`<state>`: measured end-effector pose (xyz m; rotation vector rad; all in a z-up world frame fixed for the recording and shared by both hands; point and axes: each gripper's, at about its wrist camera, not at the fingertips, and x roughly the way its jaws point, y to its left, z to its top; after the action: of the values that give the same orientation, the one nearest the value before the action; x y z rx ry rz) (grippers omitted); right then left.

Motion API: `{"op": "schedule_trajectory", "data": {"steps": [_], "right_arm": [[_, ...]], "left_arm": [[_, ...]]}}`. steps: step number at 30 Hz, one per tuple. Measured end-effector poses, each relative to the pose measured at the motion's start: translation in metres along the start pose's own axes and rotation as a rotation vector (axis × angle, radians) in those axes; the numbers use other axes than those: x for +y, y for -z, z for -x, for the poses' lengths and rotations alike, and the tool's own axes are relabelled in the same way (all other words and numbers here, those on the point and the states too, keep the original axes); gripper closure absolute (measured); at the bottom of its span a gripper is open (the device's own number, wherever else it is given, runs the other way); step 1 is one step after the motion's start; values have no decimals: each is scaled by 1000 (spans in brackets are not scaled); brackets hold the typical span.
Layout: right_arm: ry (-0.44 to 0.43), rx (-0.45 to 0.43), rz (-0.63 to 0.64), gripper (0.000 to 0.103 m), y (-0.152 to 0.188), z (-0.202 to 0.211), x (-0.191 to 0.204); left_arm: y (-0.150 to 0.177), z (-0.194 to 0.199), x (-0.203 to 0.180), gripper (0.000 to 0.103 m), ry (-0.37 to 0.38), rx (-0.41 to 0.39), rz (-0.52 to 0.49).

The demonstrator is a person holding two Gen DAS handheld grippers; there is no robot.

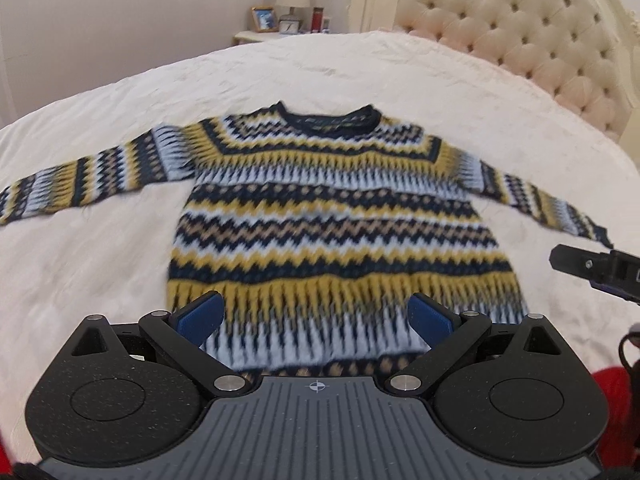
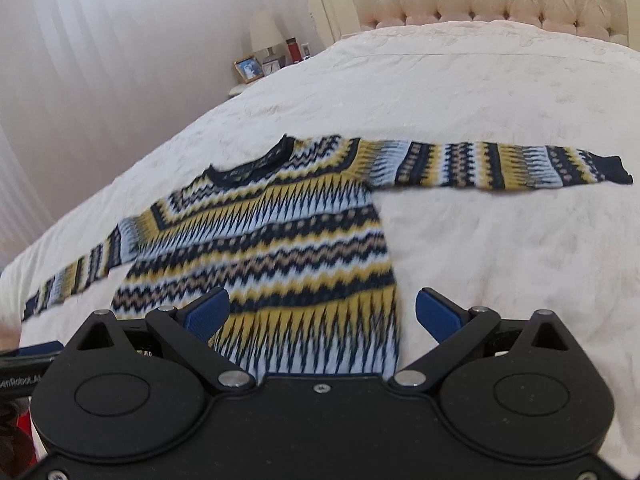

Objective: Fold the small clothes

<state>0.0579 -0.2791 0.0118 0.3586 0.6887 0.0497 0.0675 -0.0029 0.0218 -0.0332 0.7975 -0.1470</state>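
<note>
Both tongs [image 1: 316,316] [image 2: 322,314] gape above flat sweater [image 1: 328,216].

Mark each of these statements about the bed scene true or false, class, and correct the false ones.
1. The sweater lies flat on the bed with both sleeves spread outward. True.
2. The left gripper is clamped on the hem. False: its jaws stand wide apart, holding nothing.
3. The sweater's neckline points toward the near edge of the bed. False: the collar lies on the far side, the hem nearest the grippers.
4. The right gripper is open and empty. True.
5. A lamp stands on the nightstand beyond the bed. True.
6. The sweater is a plain single colour. False: it has navy, yellow and white zigzag bands.
</note>
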Motion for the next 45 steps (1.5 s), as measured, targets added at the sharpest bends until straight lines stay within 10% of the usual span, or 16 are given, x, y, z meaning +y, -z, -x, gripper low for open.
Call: {"op": "schedule_trajectory", "data": {"steps": [33, 45], "right_arm": [[155, -13, -548, 1, -103, -89, -279], [291, -40, -740, 37, -101, -107, -351]], "left_arm": [[-53, -83, -25, 3, 14, 27, -72], [-47, -104, -30, 3, -5, 74, -95]]}}
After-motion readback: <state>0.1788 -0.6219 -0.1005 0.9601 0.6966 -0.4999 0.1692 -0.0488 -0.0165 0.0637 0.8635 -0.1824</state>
